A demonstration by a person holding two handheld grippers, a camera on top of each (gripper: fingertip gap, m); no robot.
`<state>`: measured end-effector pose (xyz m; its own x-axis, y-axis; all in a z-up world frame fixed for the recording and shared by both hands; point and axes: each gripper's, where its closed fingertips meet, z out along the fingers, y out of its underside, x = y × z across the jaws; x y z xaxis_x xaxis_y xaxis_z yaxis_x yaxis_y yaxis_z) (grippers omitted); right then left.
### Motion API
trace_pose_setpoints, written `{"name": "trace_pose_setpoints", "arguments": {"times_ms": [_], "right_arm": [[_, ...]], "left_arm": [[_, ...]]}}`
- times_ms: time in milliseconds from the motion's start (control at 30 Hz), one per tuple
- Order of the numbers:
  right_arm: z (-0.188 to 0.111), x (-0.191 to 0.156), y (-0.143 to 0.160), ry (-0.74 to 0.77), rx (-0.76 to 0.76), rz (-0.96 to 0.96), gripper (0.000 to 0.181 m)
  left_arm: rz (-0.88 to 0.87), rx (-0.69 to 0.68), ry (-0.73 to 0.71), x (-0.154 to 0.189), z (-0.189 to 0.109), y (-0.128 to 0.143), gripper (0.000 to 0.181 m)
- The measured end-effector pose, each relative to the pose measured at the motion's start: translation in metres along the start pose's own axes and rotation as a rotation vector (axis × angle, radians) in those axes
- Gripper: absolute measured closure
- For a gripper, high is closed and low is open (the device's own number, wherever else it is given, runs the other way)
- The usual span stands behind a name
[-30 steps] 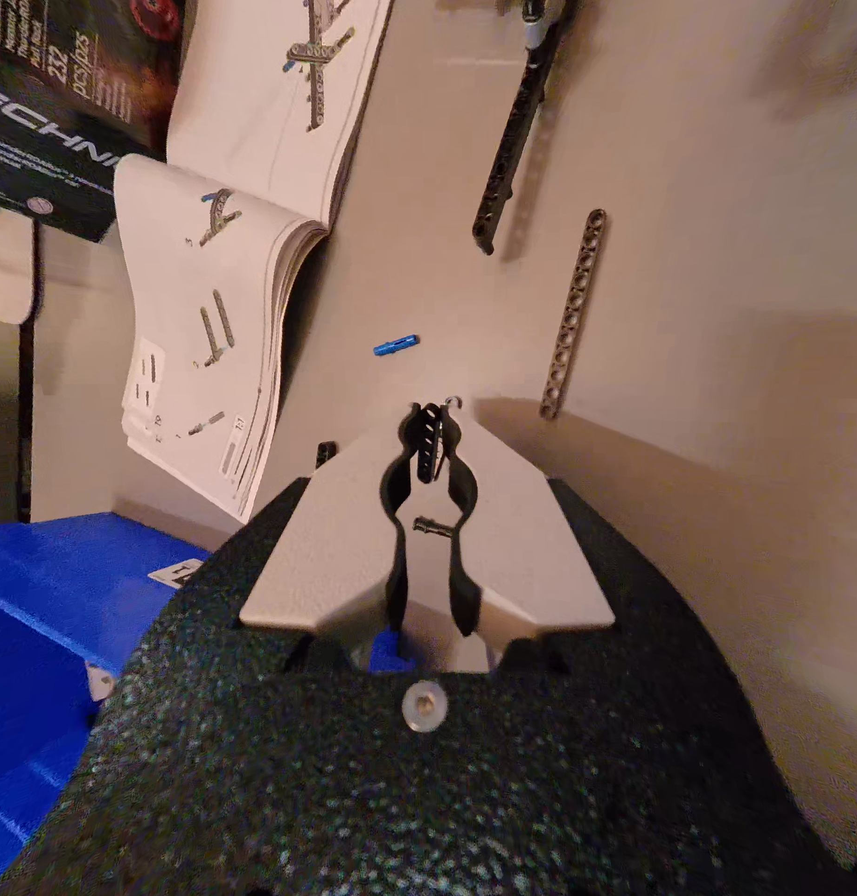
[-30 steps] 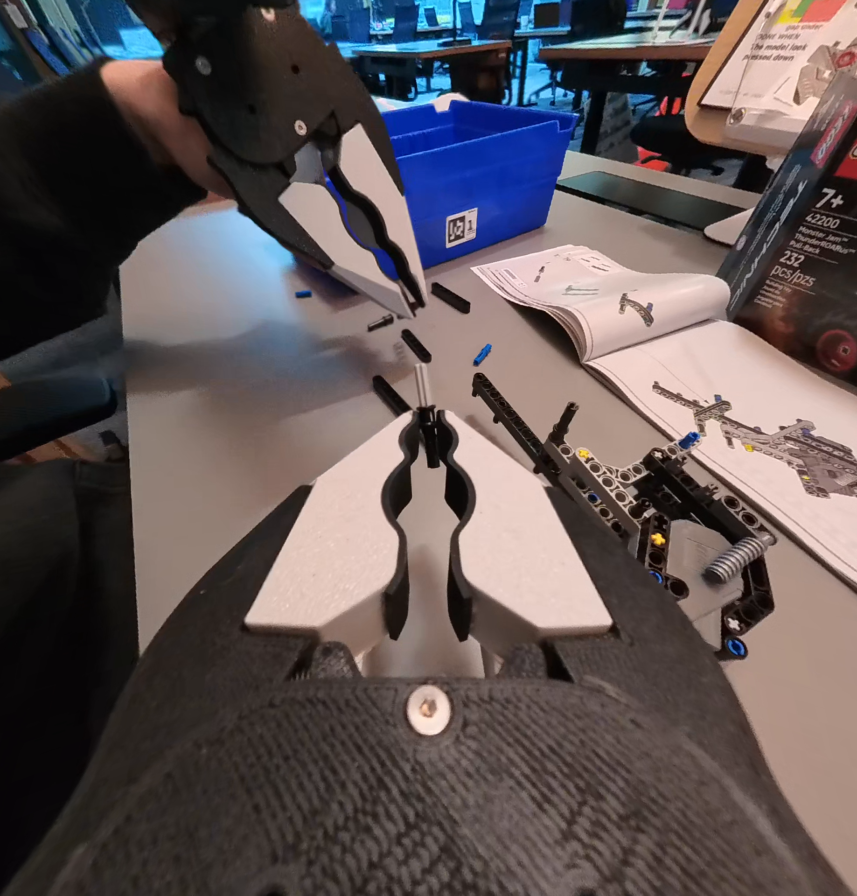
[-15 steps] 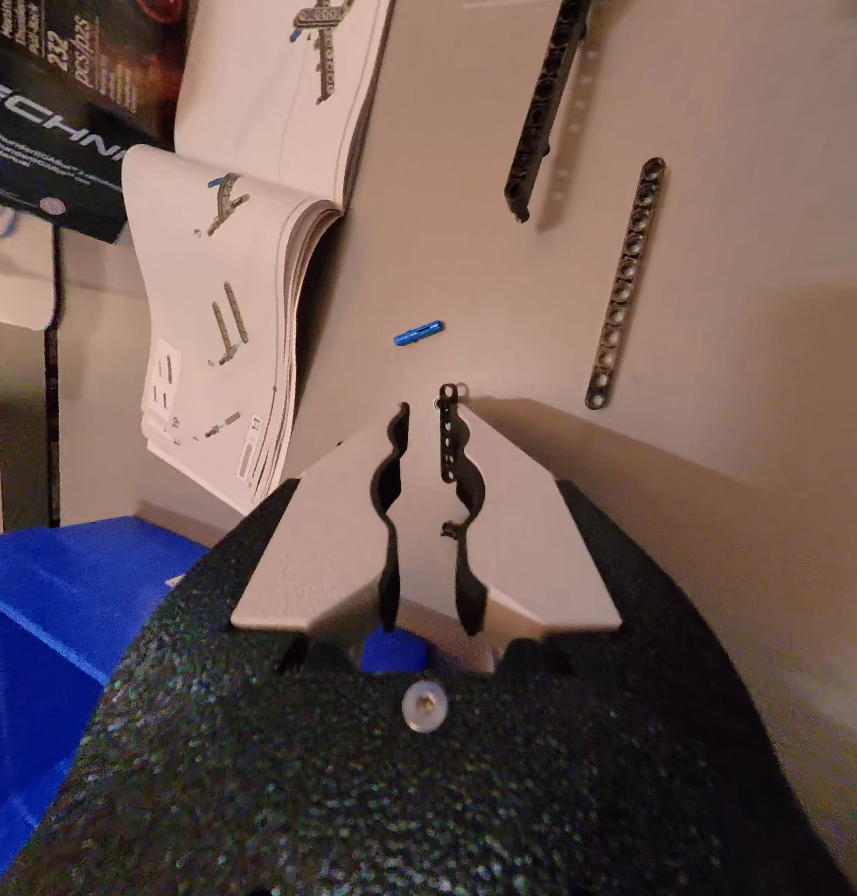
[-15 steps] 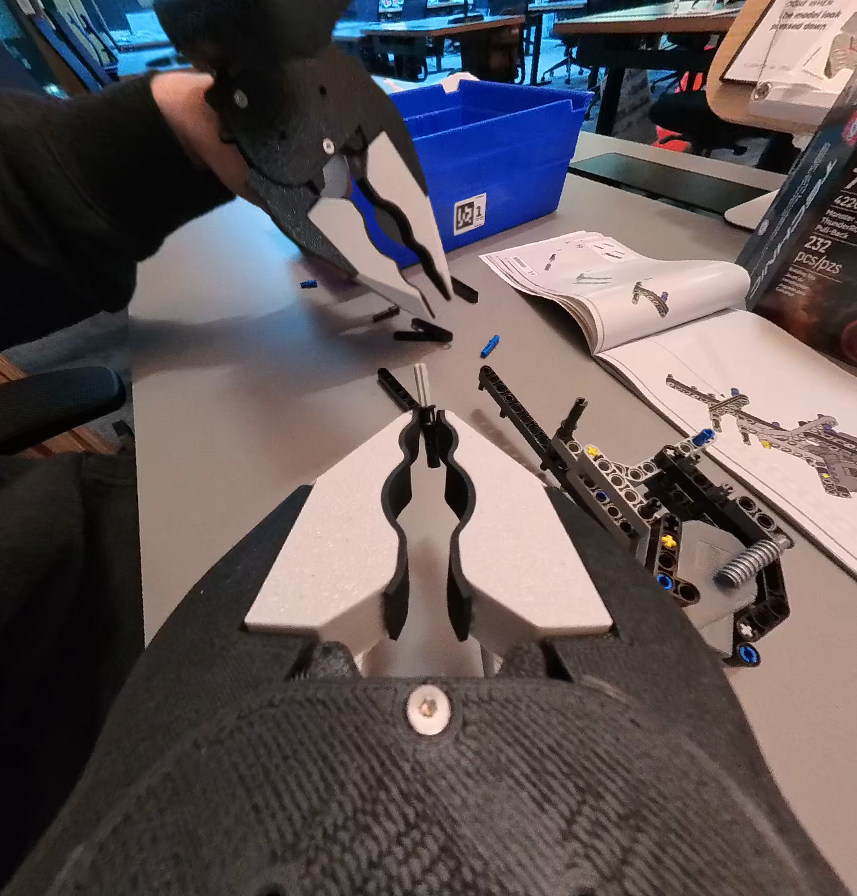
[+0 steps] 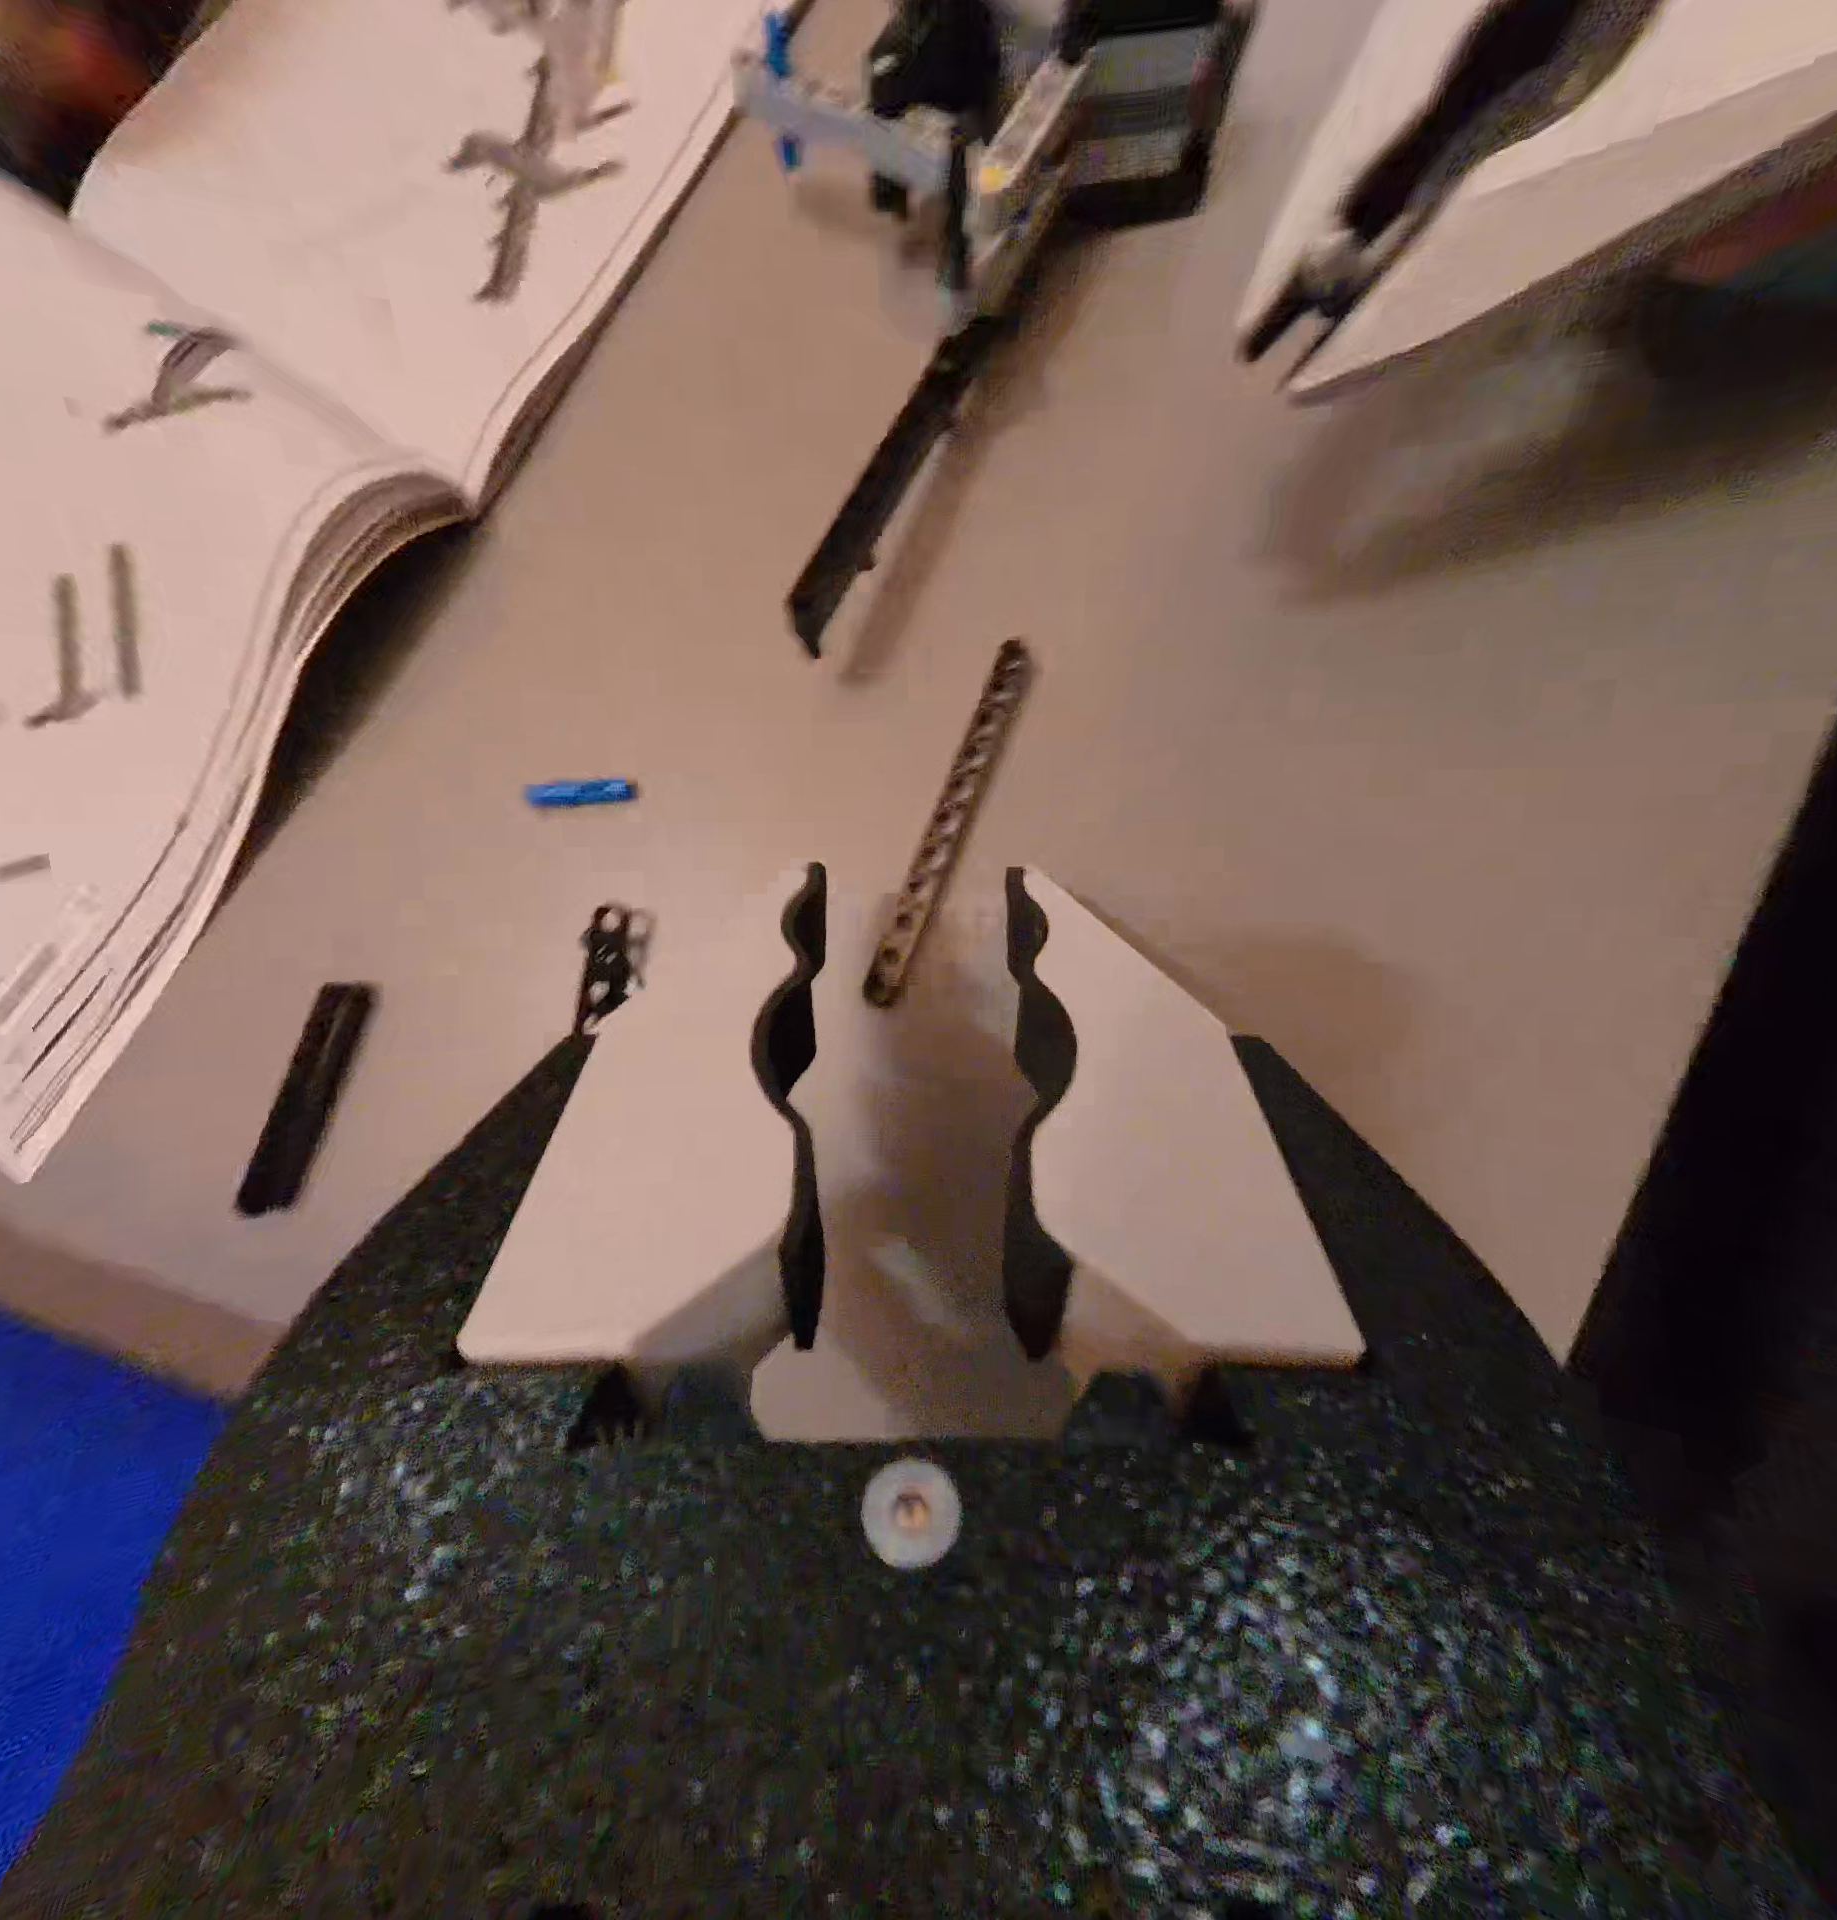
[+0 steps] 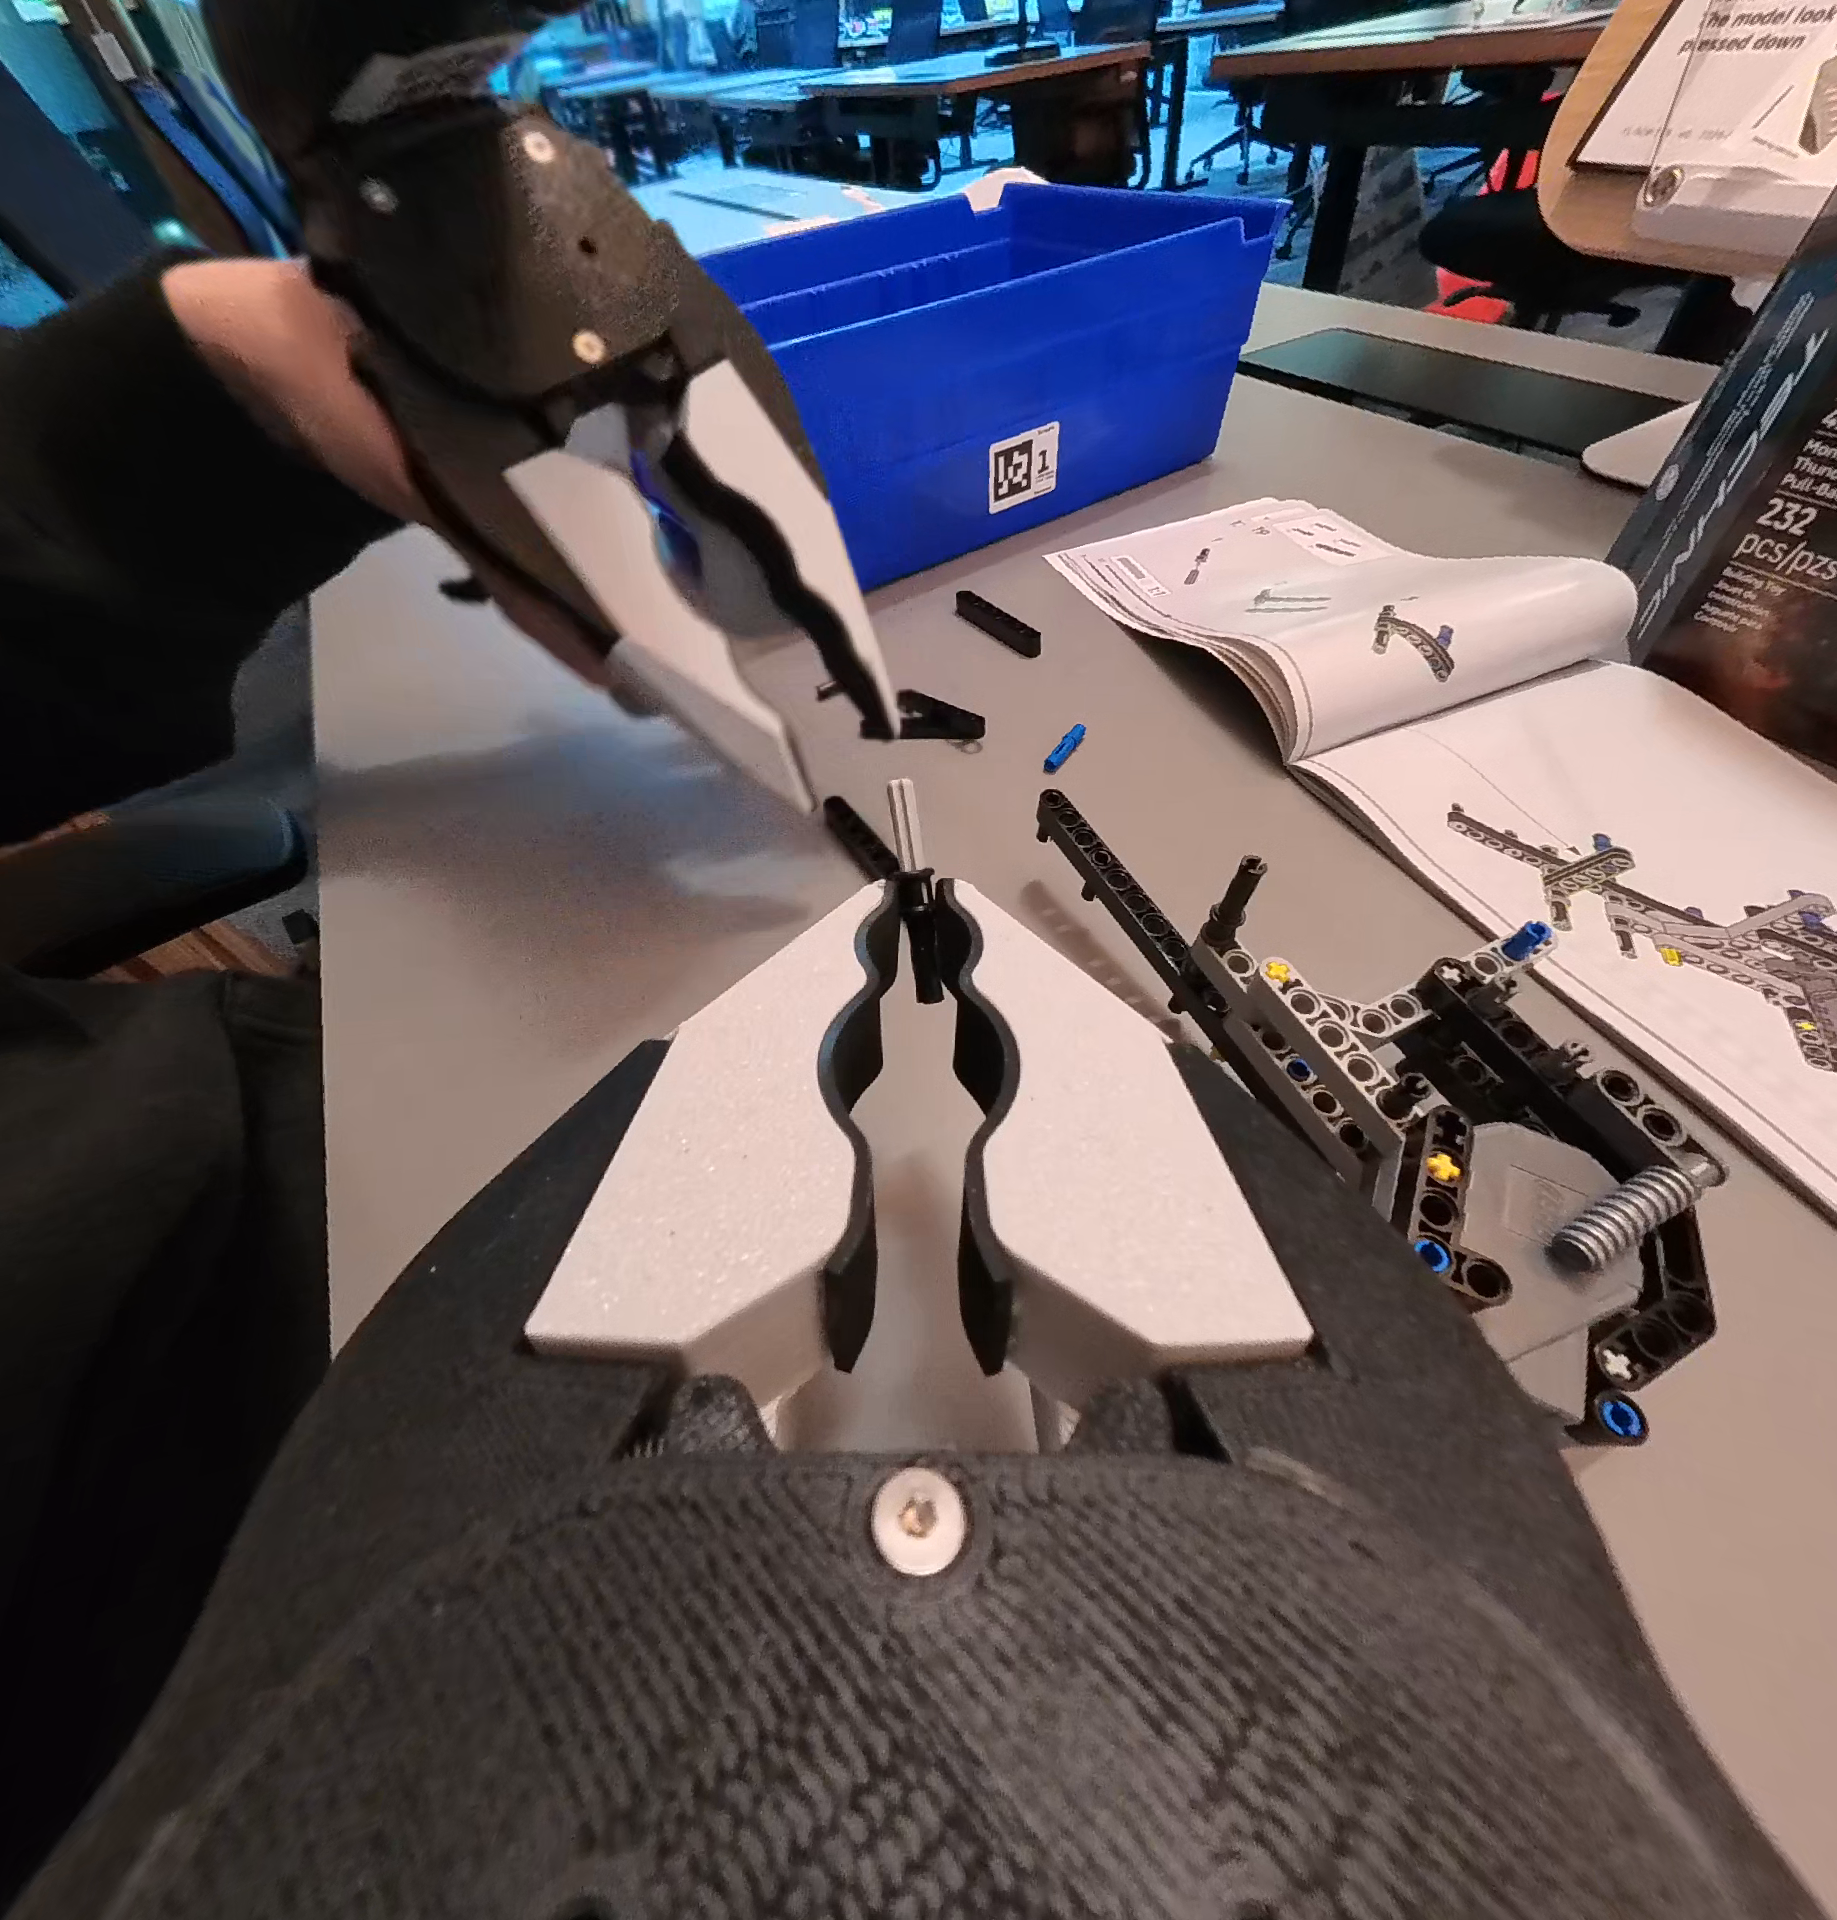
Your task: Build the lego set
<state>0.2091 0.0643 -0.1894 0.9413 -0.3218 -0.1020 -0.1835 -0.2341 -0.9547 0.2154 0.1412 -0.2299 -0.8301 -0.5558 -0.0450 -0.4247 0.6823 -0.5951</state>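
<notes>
My left gripper (image 5: 914,883) is open and empty, low over the table, with a long grey beam (image 5: 950,821) lying between and ahead of its fingertips. A small black beam (image 5: 609,961) lies on the table just left of it. In the right wrist view the left gripper (image 6: 848,767) points down beside that small black beam (image 6: 940,717). My right gripper (image 6: 919,904) is shut on a black pin with a light grey axle (image 6: 906,831) sticking out ahead. The part-built model (image 6: 1413,1091) with its long black beam (image 6: 1111,894) lies to the right.
An open instruction booklet (image 6: 1413,644) and the set's box (image 6: 1776,520) lie at the right, a blue bin (image 6: 997,343) behind. A blue pin (image 6: 1065,746) and a short black beam (image 6: 997,623) lie loose on the grey table (image 6: 540,935). A person's sleeve is at the left.
My left gripper has opened and let go of the small black beam, which now lies on the table. It has moved over the long grey beam. The right gripper keeps its hold.
</notes>
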Motion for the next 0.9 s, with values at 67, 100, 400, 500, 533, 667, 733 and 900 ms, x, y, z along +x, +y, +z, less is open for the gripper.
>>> {"name": "trace_pose_setpoints", "arguments": {"times_ms": [67, 100, 400, 500, 533, 667, 733, 900], "right_arm": [[0.000, 0.000, 0.000, -0.001, 0.001, 0.002, 0.177], [0.000, 0.000, 0.000, -0.005, -0.002, 0.002, 0.177], [-0.001, -0.001, -0.001, -0.011, 0.010, 0.007, 0.177], [-0.001, -0.001, -0.001, -0.018, 0.004, 0.009, 0.177], [0.000, -0.001, -0.001, -0.018, 0.003, 0.009, 0.177], [0.000, -0.002, 0.000, -0.018, 0.000, 0.005, 0.177], [0.000, -0.002, 0.000, -0.020, -0.003, 0.001, 0.177], [0.000, -0.004, 0.000, -0.021, -0.006, -0.011, 0.177]], "left_arm": [[0.041, 0.028, 0.018, 0.015, 0.011, -0.006, 0.143], [0.054, -0.004, 0.000, 0.015, 0.019, -0.001, 0.141], [-0.212, 0.110, -0.342, -0.062, -0.039, 0.006, 0.181], [-0.232, 0.050, -0.378, -0.079, -0.045, 0.014, 0.181], [-0.192, 0.043, -0.293, -0.064, -0.036, 0.010, 0.181], [-0.030, 0.064, -0.033, 0.002, 0.011, -0.009, 0.153], [0.017, -0.018, -0.021, 0.010, 0.028, 0.002, 0.150], [0.006, -0.036, -0.183, -0.024, 0.010, 0.001, 0.176]]}}
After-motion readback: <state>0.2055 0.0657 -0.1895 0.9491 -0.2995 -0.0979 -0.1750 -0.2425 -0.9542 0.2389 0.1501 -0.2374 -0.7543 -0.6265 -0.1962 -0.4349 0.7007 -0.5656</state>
